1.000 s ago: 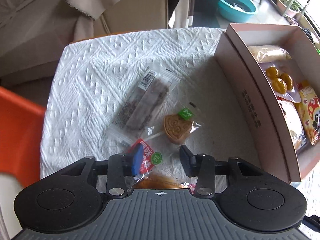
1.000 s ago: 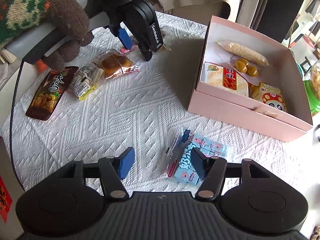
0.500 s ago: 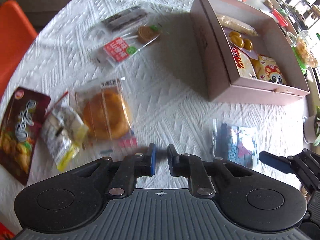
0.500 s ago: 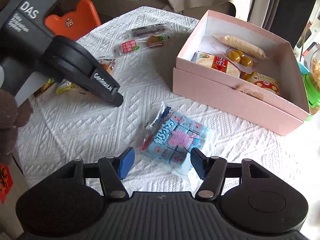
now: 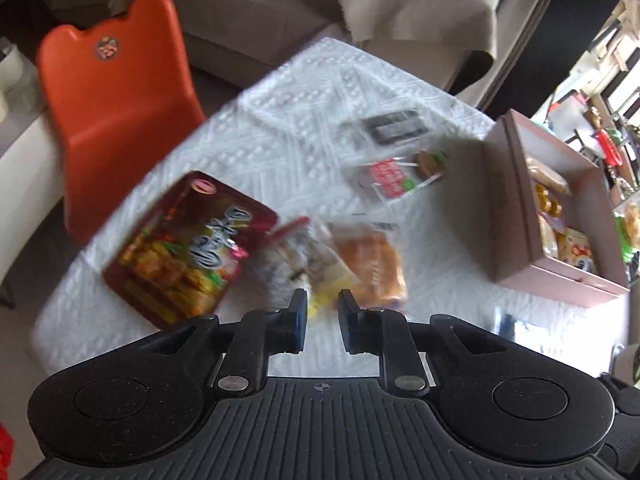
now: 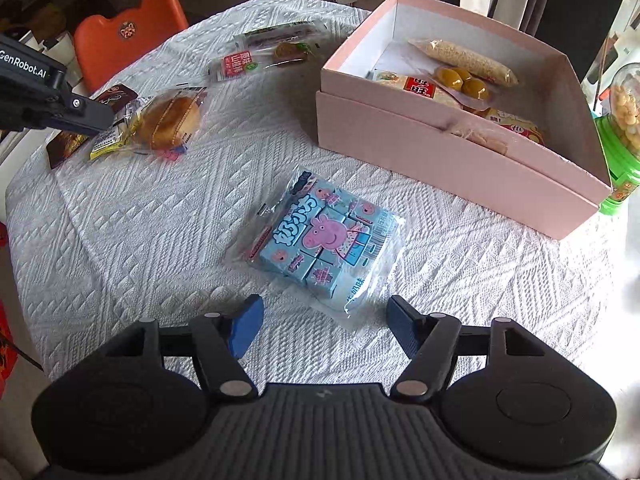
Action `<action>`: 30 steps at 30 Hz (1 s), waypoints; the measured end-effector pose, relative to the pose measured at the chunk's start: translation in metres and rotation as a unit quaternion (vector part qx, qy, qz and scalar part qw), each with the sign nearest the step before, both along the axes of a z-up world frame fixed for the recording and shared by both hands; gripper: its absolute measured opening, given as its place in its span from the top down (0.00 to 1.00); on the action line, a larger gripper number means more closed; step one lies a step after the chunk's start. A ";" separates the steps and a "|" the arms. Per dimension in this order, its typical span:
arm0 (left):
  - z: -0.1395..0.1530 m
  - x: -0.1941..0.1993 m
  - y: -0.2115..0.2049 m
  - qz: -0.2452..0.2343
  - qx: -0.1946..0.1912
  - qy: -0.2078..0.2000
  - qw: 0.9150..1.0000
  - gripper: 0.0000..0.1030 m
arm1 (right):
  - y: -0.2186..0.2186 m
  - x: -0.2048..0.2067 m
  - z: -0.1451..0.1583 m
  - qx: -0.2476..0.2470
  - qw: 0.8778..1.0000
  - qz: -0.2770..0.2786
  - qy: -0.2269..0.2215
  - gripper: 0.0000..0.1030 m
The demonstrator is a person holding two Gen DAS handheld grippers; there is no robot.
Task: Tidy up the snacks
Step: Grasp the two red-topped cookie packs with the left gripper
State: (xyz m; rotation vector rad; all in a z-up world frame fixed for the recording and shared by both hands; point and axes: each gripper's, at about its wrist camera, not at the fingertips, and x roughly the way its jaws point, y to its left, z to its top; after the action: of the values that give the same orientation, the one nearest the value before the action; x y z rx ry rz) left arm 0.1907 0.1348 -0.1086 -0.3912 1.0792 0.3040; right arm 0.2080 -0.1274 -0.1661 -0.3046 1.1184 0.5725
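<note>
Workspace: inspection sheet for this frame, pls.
Surface: white textured cloth.
Job's things: pink box open, several snacks inside; blue pig-print pack, bun pack, red-label pack and dark red bag loose on the cloth.
Clutter: green jar beside box.
Grippers: left tongs narrowly open, empty; right tongs wide open, empty.
Cables: nothing seen.
Surroundings: orange chair.

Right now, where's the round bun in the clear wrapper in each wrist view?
Left wrist: the bun is low centre, blurred, just beyond the left gripper, right of the yellow packet.
Right wrist: the bun is upper left, right of the same yellow packet.
Shared landmark: the pink box, at the right in both views.
</note>
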 end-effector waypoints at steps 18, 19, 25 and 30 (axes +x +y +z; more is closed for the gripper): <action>-0.041 0.019 -0.017 -0.153 -0.076 0.015 0.985 0.75 | 0.025 0.028 0.004 0.012 0.997 -0.070 -0.018 0.28; -0.040 0.016 -0.017 -0.143 -0.077 0.019 0.986 0.74 | 0.026 0.028 0.005 0.010 0.997 -0.068 -0.019 0.28; -0.041 -0.018 0.016 0.070 -0.163 0.023 0.984 0.74 | 0.034 0.039 0.000 0.009 0.999 -0.051 -0.012 0.22; -0.030 -0.014 -0.007 0.056 -0.155 0.006 0.986 0.74 | 0.034 0.038 -0.001 0.010 0.999 -0.031 -0.021 0.22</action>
State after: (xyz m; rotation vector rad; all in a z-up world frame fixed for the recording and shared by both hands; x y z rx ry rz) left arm 0.1765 0.1278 -0.1385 -0.7302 1.1216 0.2394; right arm 0.2458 -0.0937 -0.1675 -0.2619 1.0776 0.5203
